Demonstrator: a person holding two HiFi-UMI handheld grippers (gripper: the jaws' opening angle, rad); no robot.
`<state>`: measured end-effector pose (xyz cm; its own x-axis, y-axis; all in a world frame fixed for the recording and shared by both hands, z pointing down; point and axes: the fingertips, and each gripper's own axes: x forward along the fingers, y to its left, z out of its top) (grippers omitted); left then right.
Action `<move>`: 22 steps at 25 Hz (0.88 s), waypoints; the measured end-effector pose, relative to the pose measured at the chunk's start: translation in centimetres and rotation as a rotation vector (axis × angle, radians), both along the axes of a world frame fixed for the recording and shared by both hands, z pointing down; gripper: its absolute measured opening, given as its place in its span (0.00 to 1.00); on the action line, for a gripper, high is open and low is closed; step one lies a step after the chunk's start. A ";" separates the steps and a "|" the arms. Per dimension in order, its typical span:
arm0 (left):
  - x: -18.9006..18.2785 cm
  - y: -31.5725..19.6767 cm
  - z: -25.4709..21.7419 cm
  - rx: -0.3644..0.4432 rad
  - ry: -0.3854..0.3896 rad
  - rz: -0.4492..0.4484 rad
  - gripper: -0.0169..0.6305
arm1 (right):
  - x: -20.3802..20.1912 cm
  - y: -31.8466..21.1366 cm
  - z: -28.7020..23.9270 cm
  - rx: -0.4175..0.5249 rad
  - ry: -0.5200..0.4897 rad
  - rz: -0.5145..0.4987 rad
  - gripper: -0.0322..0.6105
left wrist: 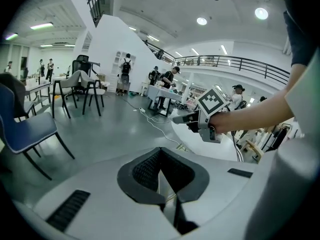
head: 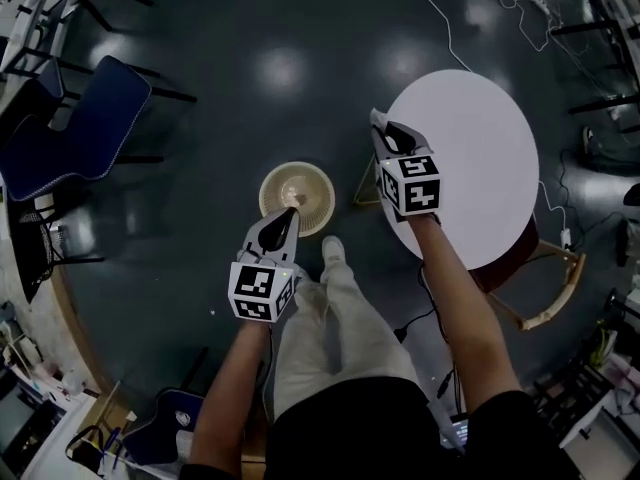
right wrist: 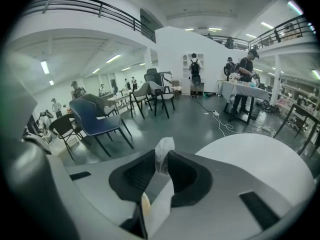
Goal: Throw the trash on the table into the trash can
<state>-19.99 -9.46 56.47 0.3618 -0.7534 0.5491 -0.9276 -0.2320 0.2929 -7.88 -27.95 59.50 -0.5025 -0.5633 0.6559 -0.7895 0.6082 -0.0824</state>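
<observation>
A beige round trash can (head: pixel 270 184) stands on the dark floor, left of the round white table (head: pixel 470 148). My left gripper (head: pixel 289 214) hangs over the can's near rim; in the left gripper view (left wrist: pixel 160 153) its jaws stand together with nothing showing between them. My right gripper (head: pixel 379 121) is at the table's left edge, between table and can. In the right gripper view it (right wrist: pixel 161 158) is shut on a crumpled white wrapper (right wrist: pixel 164 149) that sticks up past the fingertips. The table top (right wrist: pixel 260 159) shows no other trash.
A blue chair (head: pixel 80 133) stands far left, also seen as the blue chair (right wrist: pixel 95 116). A wooden chair (head: pixel 550 298) sits under the table's right side. Cables (head: pixel 450 18) trail across the floor. My own leg and shoe (head: pixel 333 251) are beside the can.
</observation>
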 end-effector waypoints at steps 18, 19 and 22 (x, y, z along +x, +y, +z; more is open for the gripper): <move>-7.0 7.4 6.4 -0.060 0.034 -0.157 0.04 | -10.7 10.7 7.7 -0.122 -0.019 -0.142 0.19; -7.2 7.6 6.9 -0.063 0.036 -0.163 0.04 | -11.1 11.2 8.4 -0.125 -0.013 -0.153 0.19; -7.9 8.1 8.3 -0.072 0.037 -0.170 0.04 | -11.8 12.3 10.4 -0.139 -0.004 -0.167 0.19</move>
<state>-27.85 -1.39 64.77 0.2534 -0.7645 0.5928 -0.9400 -0.0500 0.3374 -19.71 -15.64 69.93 -0.5838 -0.3764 0.7194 -0.6785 0.7129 -0.1775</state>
